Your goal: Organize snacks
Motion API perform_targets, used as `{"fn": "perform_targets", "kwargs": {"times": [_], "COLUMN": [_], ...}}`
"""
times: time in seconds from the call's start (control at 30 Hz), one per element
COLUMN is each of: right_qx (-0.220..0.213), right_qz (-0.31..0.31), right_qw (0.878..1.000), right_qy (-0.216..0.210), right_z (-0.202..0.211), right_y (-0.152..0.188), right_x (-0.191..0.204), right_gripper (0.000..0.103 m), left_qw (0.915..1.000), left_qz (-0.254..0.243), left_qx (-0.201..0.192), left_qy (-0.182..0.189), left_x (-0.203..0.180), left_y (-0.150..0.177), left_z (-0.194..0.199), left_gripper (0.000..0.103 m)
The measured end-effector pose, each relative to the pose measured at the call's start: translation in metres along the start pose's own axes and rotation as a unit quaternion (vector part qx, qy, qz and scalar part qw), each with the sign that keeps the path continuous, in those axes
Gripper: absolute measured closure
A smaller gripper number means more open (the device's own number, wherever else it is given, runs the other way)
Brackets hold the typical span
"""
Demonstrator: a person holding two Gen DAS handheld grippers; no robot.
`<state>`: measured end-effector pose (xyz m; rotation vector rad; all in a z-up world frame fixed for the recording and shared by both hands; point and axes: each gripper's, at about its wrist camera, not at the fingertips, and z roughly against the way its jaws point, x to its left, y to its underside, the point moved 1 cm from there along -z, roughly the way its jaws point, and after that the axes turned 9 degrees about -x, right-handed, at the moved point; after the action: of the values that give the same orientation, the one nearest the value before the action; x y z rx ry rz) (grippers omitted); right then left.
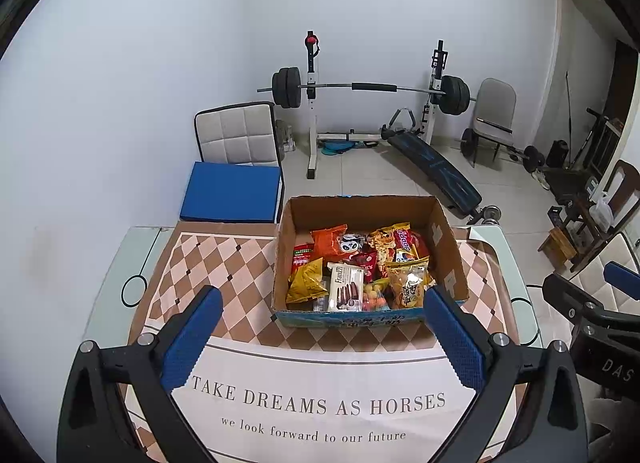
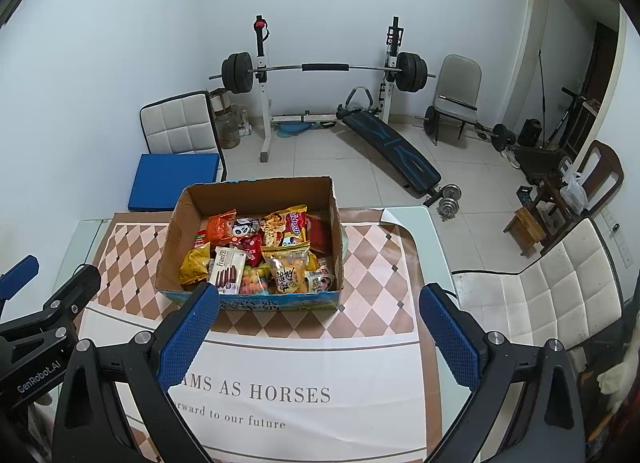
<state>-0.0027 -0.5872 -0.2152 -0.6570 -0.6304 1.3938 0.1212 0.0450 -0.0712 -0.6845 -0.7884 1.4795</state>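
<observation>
In the middle of both views an open brown cardboard box with a blue printed front wall (image 1: 448, 247) sits on the surface, a table covered by a brown-and-cream diamond-patterned cloth (image 1: 224, 263) printed with lettering. The box is heaped with snacks: a white biscuit packet showing dark chocolate fingers (image 1: 345, 287), a yellow crinkled bag (image 1: 306, 283), an orange foil bag (image 1: 328, 241) and a clear bag of yellow puffs with a gold top (image 1: 408, 287) among others. The left claw (image 1: 322, 337) hangs released at the lower centre of its frame, fingers spread wide, holding nothing; the right claw (image 2: 318, 337) is likewise spread and empty, low in its own view. Both hover short of the box's front wall. The packets overlap closely, so I judge that a grab could pinch two at once or crush the biscuits; a finger catching the wall could also shove the light box across the cloth.
</observation>
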Motion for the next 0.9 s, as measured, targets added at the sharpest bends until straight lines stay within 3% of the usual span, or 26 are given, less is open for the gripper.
{"fn": "perform_targets", "kwargs": {"times": [0.9], "right_qx": [-0.004], "right_qz": [0.002], "right_qw": [1.000], "right_qy": [-0.001], "right_z": [0.0002], "right_y": [-0.0053], "right_x": [-0.0003], "right_gripper": [0.001], "left_qw": [1.0000], "left_qz": [0.000], "left_qx": [-0.001], "left_qy": [0.001], "left_x": [0.0002], "left_y": [-0.0051], "left_z": [0.0008], "left_gripper": [0.000]}}
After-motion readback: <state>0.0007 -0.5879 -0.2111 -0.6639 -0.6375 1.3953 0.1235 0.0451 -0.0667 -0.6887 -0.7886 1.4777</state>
